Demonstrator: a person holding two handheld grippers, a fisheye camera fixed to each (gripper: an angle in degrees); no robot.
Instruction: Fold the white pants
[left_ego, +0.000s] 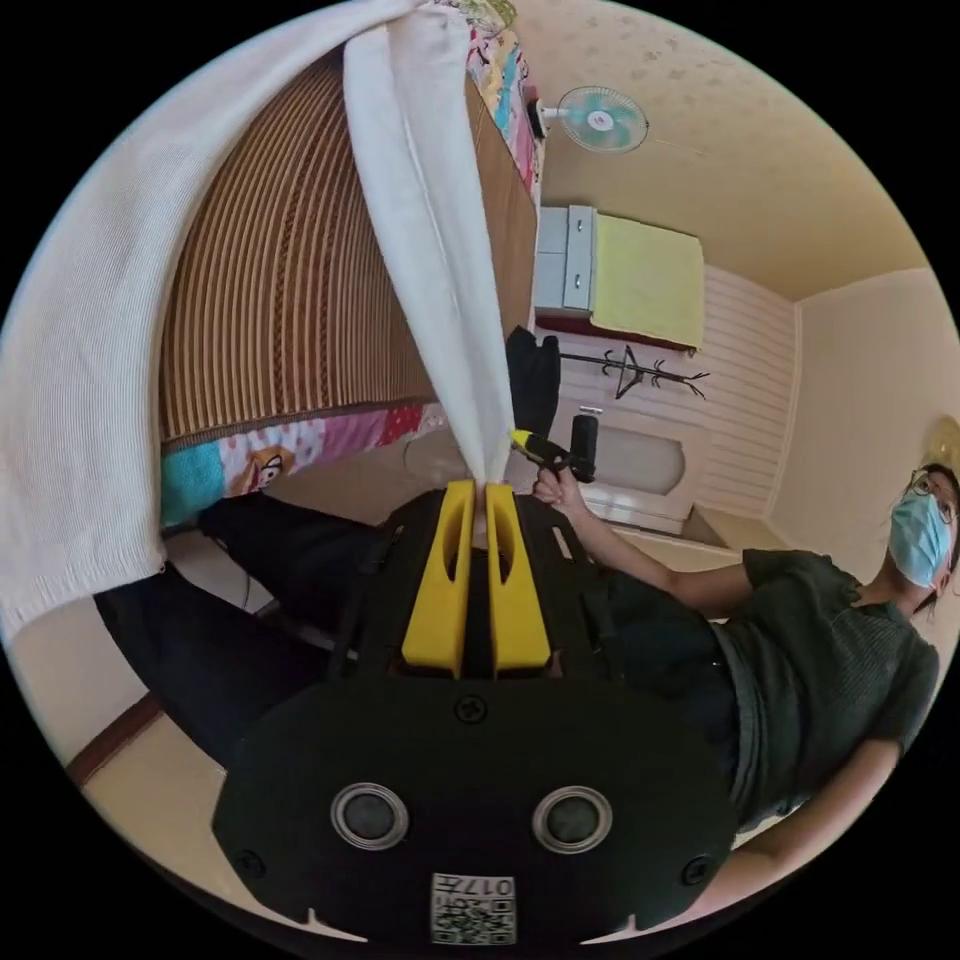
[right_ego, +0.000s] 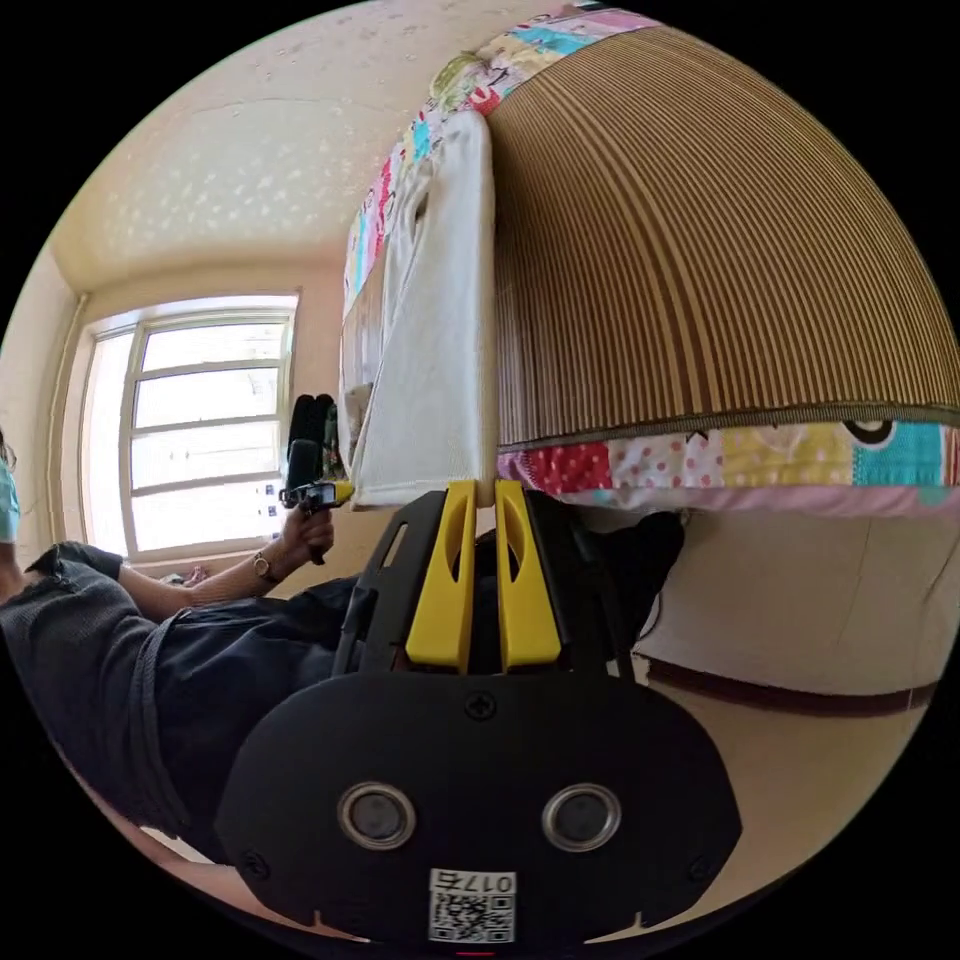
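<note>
— Two tools on the white pants (left_ego: 440, 260), and both have a grip! In the left gripper view the left tool (left_ego: 486, 487) has its yellow jaws pinched together on a gathered point of cloth, and the fabric fans away from the tips across the striped mat (left_ego: 290, 300) on the bed.

— And the other side?

— In the right gripper view the right tool (right_ego: 485, 487) is closed on the hem corner of the pants, where the cloth hangs flat against the edge of the mat, just beside the patchwork quilt (right_ego: 720, 455). Over on that view's left you can see the other tool at the far corner of the same hem, a hand (right_ego: 305, 535) on its handle.

— Anything you can't make out?

— The nip itself: the cloth thins to a sliver between the jaws. A broad white fold runs off the left gripper view's edge. The person (left_ego: 800, 650) is cut off by the rim in both views.

— Writing?

— A coded sticker (left_ego: 473, 908) with small characters on each tool body. Beyond that, a wall fan (left_ego: 600, 118) and a window (right_ego: 195, 430).
</note>
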